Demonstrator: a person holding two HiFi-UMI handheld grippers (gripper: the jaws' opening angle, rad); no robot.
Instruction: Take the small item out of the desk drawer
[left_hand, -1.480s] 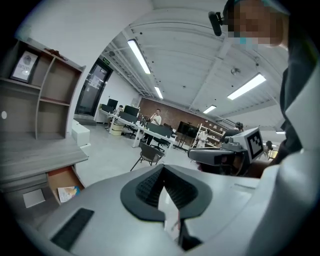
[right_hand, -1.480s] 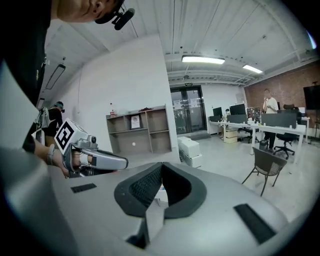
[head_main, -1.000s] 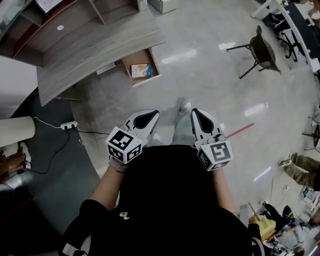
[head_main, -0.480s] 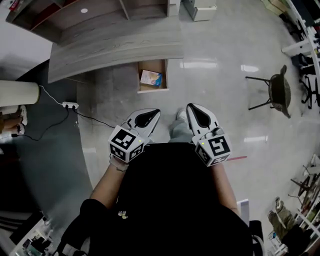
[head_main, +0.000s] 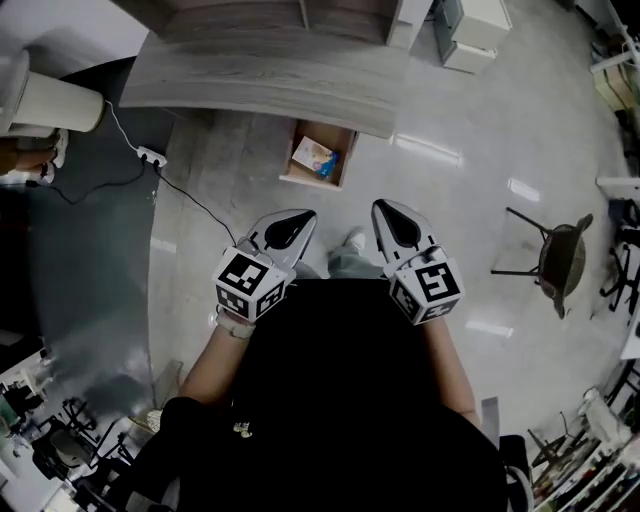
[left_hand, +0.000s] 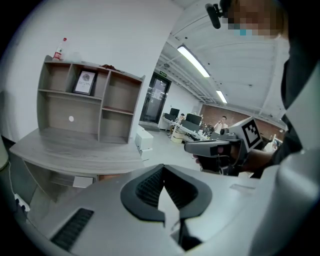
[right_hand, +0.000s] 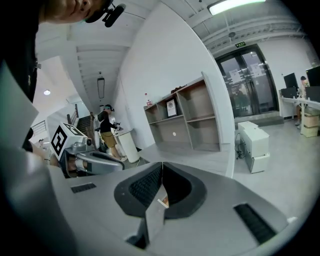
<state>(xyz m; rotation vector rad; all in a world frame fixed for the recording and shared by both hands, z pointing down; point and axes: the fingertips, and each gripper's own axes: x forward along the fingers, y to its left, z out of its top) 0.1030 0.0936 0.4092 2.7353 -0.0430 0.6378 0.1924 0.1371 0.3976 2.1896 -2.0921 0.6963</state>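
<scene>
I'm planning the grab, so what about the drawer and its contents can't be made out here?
Item in the drawer: head view, too small to identify.
Drawer's back end: head view, under the desk edge.
Drawer's inside: gripper views, blocked by the left gripper and right gripper themselves.

I have turned toward the desk. The open drawer (head_main: 312, 183) with the small item (head_main: 314, 157) now lies straight ahead of me, no longer off to my left. The chair (head_main: 558, 258) has swung from upper right down to my right side.
</scene>
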